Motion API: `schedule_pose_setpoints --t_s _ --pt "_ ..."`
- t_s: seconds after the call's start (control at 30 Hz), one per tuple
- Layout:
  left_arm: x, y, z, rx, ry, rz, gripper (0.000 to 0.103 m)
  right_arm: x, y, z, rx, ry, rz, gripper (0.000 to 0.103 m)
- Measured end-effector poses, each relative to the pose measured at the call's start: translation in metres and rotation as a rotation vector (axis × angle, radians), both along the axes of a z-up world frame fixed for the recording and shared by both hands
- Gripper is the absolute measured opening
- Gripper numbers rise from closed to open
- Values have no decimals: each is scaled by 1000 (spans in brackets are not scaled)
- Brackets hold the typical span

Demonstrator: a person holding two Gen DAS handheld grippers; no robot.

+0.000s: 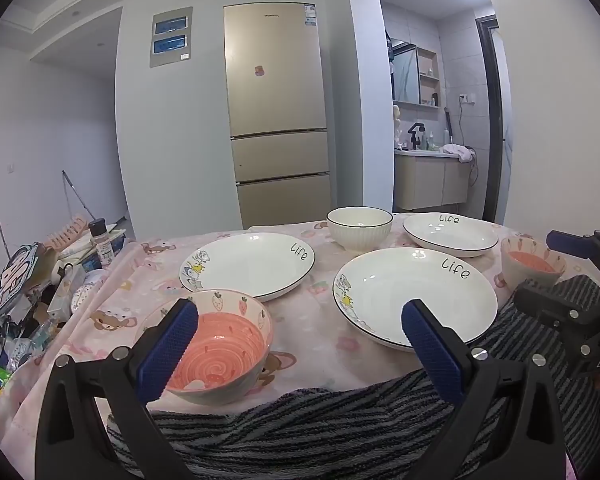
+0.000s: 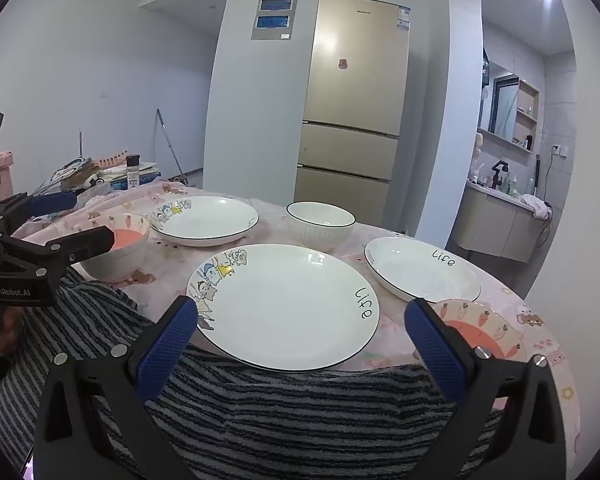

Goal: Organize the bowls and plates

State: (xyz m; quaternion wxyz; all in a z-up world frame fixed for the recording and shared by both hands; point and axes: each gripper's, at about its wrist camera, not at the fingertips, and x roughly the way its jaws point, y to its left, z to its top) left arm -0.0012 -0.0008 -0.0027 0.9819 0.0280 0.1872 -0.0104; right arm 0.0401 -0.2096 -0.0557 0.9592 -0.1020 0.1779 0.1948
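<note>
Three white "Life" plates lie on the pink tablecloth: one at the left (image 1: 248, 264), one near the middle (image 2: 284, 308), one at the far right (image 2: 420, 272). A white ribbed bowl (image 1: 359, 226) stands behind them. A pink strawberry bowl (image 1: 220, 344) sits at the near left, partly behind my left finger. A pink carrot bowl (image 2: 480, 328) sits at the near right, partly behind my right finger. My left gripper (image 1: 300, 320) is open and holds nothing, just short of the strawberry bowl and middle plate. My right gripper (image 2: 300, 308) is open and holds nothing, in front of the middle plate.
A grey striped towel (image 1: 300, 420) covers the table's near edge under both grippers. Bottles, boxes and packets are piled at the table's left end (image 1: 60, 280). A gold fridge (image 1: 276, 120) stands behind the table, and a washroom opens at the right.
</note>
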Motion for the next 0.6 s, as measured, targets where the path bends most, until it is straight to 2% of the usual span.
schedule_pose_setpoints --t_s 0.6 --pt "1 2 0 -10 6 4 103 0 -1 -2 12 15 15 103"
